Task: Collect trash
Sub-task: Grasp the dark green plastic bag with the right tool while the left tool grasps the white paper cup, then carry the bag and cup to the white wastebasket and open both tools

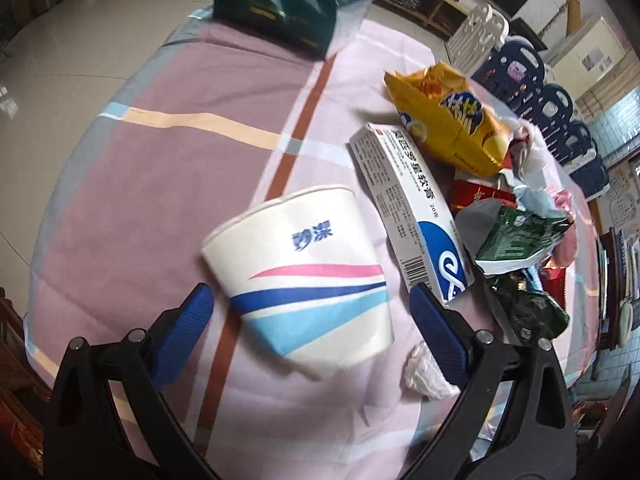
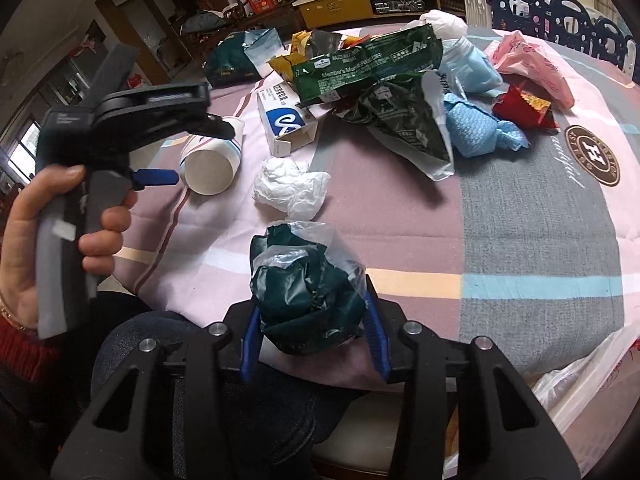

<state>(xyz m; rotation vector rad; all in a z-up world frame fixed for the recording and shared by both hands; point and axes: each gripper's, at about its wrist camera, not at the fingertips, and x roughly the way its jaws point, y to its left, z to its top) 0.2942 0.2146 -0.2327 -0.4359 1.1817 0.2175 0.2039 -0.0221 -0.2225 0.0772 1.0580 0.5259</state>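
Observation:
A white paper cup [image 1: 308,276] with pink and blue stripes lies on its side on the tablecloth, between the open fingers of my left gripper [image 1: 316,320]. The cup also shows in the right wrist view [image 2: 212,156], with the left gripper [image 2: 160,136] around it. My right gripper [image 2: 312,320] is shut on a crumpled dark green bag wrapped in clear plastic [image 2: 308,284], held at the near table edge. A white and blue ointment box [image 1: 408,208] lies right of the cup. A crumpled white tissue [image 2: 290,186] lies between cup and bag.
A heap of wrappers sits at the far side: a yellow chip bag [image 1: 448,124], green snack bags [image 2: 384,84], blue cloth [image 2: 476,124], a pink bag [image 2: 528,64] and a red wrapper [image 2: 520,108]. A dark green bag [image 1: 284,4] lies at the far table end. Chairs [image 1: 524,72] stand beyond.

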